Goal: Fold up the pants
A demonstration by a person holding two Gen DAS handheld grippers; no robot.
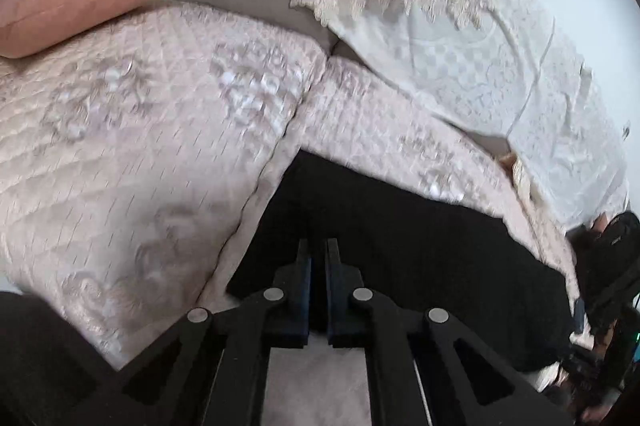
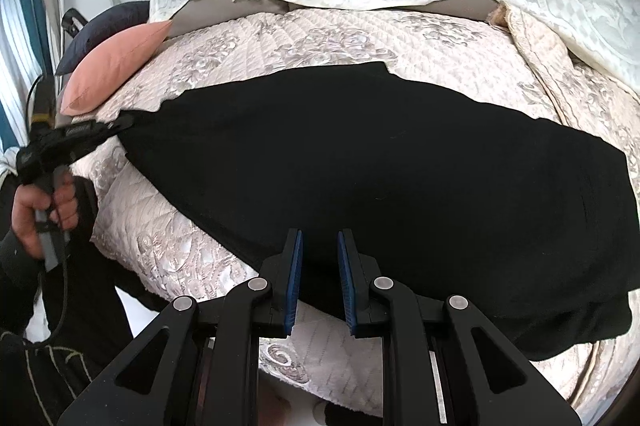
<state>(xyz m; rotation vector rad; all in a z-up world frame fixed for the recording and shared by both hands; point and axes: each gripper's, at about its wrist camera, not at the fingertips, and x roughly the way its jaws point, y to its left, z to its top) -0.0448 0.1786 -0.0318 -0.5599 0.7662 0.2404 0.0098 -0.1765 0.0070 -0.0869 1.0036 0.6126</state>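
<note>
Two grippers on black pants [image 2: 360,153], long axis running along quilted bed [image 2: 280,37] near its front edge; left gripper [image 1: 319,246] pinched narrow on left end, right gripper [image 2: 320,238] part-closed on near hem toward right end

Black pants [image 2: 360,161] lie spread flat across the quilted pink-beige cover [image 2: 168,254], one end reaching toward a salmon pillow [image 2: 116,73] at upper left. Right gripper [image 2: 319,246] sits at the pants' near edge, blue-padded jaws parted a little with black fabric in the gap; can't tell if the pads press it. Left gripper [image 2: 120,125], held in the person's hand [image 2: 44,214], has its tip at the pants' far-left end, jaws closed there.
</note>
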